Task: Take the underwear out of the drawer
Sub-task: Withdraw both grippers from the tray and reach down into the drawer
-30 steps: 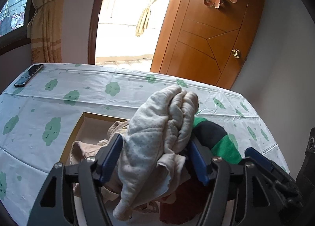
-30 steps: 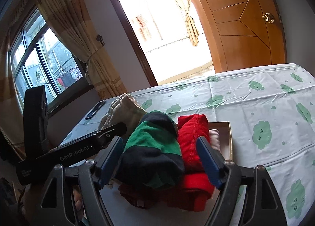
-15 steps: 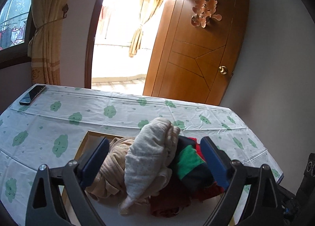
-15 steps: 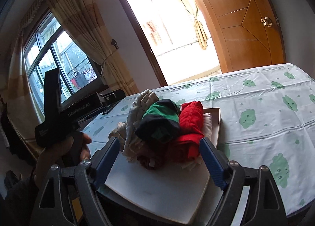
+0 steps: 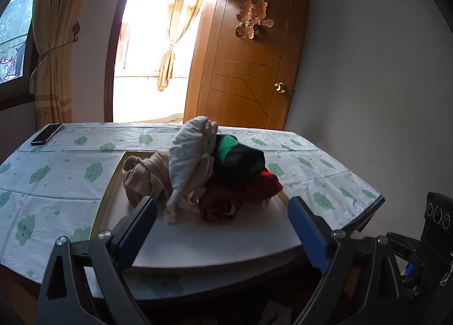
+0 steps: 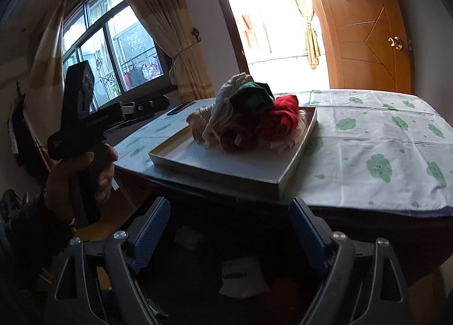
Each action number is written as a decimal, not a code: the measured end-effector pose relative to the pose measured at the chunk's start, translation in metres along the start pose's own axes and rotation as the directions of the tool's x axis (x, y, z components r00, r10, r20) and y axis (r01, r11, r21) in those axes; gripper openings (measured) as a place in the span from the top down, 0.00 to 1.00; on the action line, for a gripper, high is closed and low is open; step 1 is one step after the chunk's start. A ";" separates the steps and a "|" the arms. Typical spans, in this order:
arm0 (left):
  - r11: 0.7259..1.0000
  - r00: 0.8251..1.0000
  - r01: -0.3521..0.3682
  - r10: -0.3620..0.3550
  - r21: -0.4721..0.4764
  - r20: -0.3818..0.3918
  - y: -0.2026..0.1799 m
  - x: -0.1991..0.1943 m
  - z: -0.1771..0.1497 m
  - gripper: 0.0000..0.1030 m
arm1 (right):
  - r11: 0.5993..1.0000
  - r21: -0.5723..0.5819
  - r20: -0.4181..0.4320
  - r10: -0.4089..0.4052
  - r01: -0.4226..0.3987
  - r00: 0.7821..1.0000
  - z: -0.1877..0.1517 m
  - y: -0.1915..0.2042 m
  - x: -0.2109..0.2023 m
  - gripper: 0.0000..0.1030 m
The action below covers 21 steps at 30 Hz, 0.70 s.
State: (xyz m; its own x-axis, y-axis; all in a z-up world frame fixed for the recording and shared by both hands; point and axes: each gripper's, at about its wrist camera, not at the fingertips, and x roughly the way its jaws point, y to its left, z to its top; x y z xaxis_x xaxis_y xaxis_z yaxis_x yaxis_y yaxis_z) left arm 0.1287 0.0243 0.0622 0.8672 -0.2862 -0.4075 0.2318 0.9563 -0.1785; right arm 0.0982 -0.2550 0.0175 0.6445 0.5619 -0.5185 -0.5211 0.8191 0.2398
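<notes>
The left hand-held gripper (image 5: 222,228) points slightly downward at the tray (image 5: 113,183), its two blue fingers spread wide with nothing pinched; the pile lies beyond their tips. In the right wrist view a hand (image 6: 82,177) holds its black handle upright, left of the tray. The right hand-held gripper (image 6: 229,230) hangs below and in front of the tray's near edge, jaws opening, nothing between them. The underwear (image 5: 203,166) sits heaped at the tray's far end: one cream piece on top, one green-and-black piece to its right, one red piece below that, one beige piece on the left; any more are hidden. The tray rests on the worktop (image 5: 56,172), overhanging its near edge. One phone (image 5: 46,134) lies at the worktop's far left corner, well apart from the tray.
</notes>
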 end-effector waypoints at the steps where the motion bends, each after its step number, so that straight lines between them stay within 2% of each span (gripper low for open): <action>1: 1.000 1.000 0.000 0.000 0.014 0.000 -0.002 -0.006 -0.009 0.08 | 1.000 0.000 -0.007 -0.004 0.004 1.000 -0.008 0.000 -0.002 0.15; 5: 0.998 1.000 -0.025 0.025 0.060 -0.007 -0.006 -0.023 -0.046 0.07 | 1.000 0.005 -0.048 -0.011 0.011 0.999 -0.037 -0.001 -0.005 0.15; 11: 0.987 0.995 -0.068 0.077 0.145 -0.059 -0.005 -0.028 -0.091 0.07 | 0.991 -0.122 -0.121 -0.069 0.054 0.990 -0.058 0.008 0.007 0.15; 17: 0.985 0.990 -0.081 0.098 0.154 -0.102 0.005 -0.024 -0.111 0.06 | 0.982 -0.188 -0.188 -0.068 0.032 0.980 -0.071 0.011 0.023 0.15; 21: 0.984 0.984 -0.083 0.106 0.155 -0.146 0.011 -0.016 -0.121 0.06 | 0.973 -0.228 -0.256 -0.100 0.040 0.961 -0.079 0.010 0.033 0.15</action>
State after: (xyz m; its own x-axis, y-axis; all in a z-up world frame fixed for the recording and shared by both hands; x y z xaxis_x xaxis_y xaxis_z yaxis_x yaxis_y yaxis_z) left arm 0.0639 0.0325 -0.0413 0.8130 -0.1894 -0.5505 0.2249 0.9744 -0.0030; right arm 0.0700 -0.2370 -0.0617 0.5285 0.4287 -0.7327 -0.6086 0.7931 0.0250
